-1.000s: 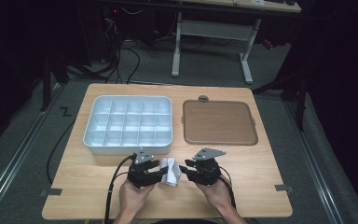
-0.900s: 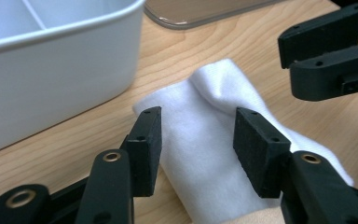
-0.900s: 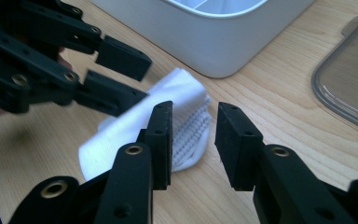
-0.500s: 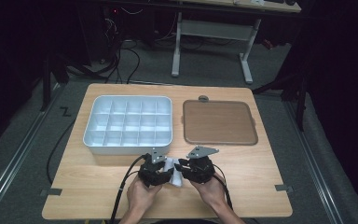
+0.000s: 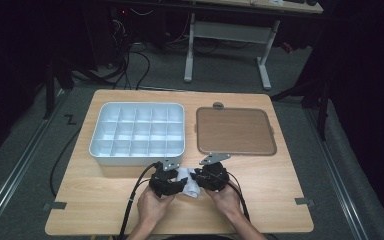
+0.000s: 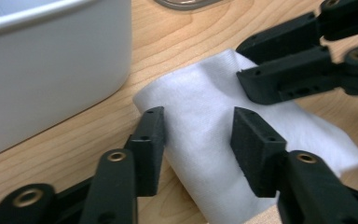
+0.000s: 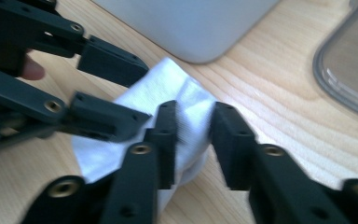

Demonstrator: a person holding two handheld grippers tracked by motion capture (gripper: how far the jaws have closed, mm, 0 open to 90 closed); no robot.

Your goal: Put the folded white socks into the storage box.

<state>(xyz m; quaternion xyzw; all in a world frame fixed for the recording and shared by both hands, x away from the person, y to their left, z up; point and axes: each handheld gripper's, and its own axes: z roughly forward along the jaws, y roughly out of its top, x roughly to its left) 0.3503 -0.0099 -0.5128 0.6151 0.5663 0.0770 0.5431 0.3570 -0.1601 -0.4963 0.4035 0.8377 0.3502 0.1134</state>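
A crumpled white cloth (image 5: 190, 185) lies near the table's front edge, between the two hand-held grippers. My left gripper (image 6: 198, 135) stands open astride it, one jaw at the cloth's (image 6: 200, 98) edge and the other over its middle. My right gripper (image 7: 193, 126) is shut on a raised fold of the cloth (image 7: 191, 100). In the high view the left gripper (image 5: 179, 181) and the right gripper (image 5: 196, 178) face each other, almost touching. From the left gripper view, the right gripper (image 6: 240, 63) pinches the cloth's far edge.
A white compartment tray (image 5: 96, 145) stands just behind the grippers at the left, its wall (image 6: 51, 70) close to the cloth. A flat brown lid with a grey rim (image 5: 235, 131) lies at the right. Bare wood extends on both sides of the hands.
Both grippers have drawn in toward each other over the cloth. The cloth is more bunched, and the right gripper has closed on a fold of it.
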